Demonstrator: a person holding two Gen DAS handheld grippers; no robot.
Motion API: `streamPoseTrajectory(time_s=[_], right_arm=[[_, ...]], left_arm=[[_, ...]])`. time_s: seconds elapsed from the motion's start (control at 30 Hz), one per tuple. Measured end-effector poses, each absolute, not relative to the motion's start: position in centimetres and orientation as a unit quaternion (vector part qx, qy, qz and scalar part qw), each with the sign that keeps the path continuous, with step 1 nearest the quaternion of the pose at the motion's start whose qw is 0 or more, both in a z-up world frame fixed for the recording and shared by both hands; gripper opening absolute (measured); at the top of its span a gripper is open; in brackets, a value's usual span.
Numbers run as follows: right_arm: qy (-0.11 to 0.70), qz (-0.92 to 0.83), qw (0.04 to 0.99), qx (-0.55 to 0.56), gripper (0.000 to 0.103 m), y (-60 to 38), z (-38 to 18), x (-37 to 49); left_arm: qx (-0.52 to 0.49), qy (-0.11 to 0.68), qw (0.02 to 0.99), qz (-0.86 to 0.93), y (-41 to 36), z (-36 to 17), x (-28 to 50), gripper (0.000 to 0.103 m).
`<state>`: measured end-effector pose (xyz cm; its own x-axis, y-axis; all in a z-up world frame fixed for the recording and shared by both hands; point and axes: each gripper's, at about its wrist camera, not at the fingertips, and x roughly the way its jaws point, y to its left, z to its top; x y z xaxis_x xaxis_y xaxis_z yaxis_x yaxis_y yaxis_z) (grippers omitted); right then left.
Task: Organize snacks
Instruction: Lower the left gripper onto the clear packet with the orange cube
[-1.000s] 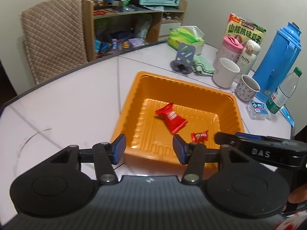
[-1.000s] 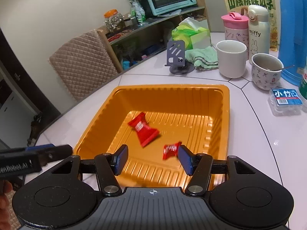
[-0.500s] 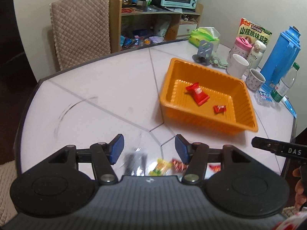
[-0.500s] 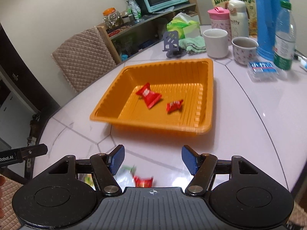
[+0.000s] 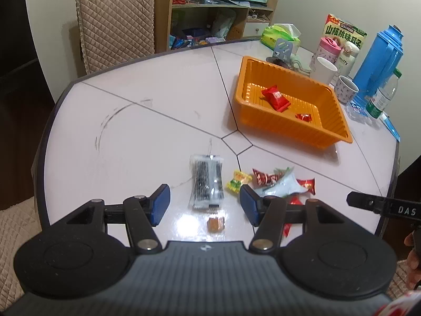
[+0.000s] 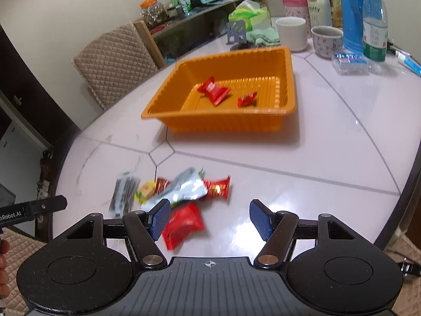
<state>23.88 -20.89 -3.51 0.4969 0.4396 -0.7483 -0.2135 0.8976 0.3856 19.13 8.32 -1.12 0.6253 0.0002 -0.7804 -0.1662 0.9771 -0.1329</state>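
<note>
Red packet [image 5: 288, 220] near table edge mostly hidden behind left gripper [image 5: 205, 201] finger. White pouch [image 6: 184, 188] covers parts of neighbouring wrappers — prints unreadable. Loose snack pile smeared by motion blur in right wrist view. Small brown sweet [image 5: 215, 223] too small to identify. Blue thermos [image 6: 351, 10] cut off by top edge.

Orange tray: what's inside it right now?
The orange tray holds two red snacks: a larger red packet and a small red candy, lying apart. The near wall hides a strip of the floor, so anything there can't be seen.
</note>
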Motion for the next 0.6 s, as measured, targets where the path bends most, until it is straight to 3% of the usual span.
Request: streamPoseTrajectory(time_s=[0.6], right_arm=[[0.489, 0.193, 0.844, 0.107, 0.067, -17.8, -6.4, 20.4]], left_arm=[[-0.084, 0.455, 0.887, 0.005, 7.8, -4.4, 17.2, 0.055]])
